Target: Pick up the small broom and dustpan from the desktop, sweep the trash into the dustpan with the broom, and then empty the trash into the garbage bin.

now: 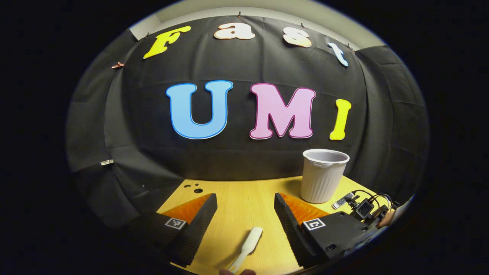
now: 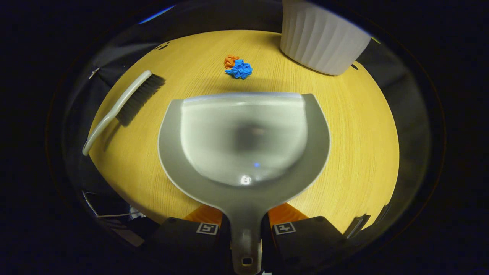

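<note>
On the yellow wooden desktop (image 2: 355,145), the dustpan (image 2: 244,145) is being gripped by its handle in the clenched right gripper (image 2: 245,229), while the light, stiff broom (image 2: 124,105), likely best taken by its slim handle (image 1: 248,244), is being approached by the parted left gripper (image 1: 244,225).

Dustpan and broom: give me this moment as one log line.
right gripper: shut on dustpan handle | left gripper: open above broom handle | trash: unswept on desk | bin: upright
</note>
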The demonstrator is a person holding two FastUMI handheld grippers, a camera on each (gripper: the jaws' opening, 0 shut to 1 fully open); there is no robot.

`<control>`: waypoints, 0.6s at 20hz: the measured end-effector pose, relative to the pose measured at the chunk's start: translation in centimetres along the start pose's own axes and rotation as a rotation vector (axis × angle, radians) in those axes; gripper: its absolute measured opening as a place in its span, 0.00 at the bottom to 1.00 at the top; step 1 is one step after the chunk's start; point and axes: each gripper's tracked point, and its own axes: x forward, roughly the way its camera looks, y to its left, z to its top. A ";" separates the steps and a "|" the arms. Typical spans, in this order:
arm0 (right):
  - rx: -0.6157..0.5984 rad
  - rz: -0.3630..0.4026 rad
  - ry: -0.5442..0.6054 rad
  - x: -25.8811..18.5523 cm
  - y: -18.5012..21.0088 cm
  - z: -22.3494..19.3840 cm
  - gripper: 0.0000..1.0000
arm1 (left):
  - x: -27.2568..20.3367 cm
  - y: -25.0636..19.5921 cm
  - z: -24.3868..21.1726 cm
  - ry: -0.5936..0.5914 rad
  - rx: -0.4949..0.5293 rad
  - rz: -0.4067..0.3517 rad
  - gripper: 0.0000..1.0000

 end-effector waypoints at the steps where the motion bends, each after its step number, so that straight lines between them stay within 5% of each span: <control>1: -0.026 0.000 -0.003 -0.2 -0.3 -0.1 0.37 | 0.2 -0.1 -0.4 0.014 -0.008 -0.002 0.95; 8: -0.195 0.047 -0.081 -3.6 -1.2 0.5 0.39 | 1.4 -0.4 -6.2 0.195 -0.073 -0.025 0.96; 12: -0.165 0.073 -0.085 -5.4 -2.2 -0.1 0.36 | 1.7 -1.9 -11.4 0.389 -0.090 -0.151 0.96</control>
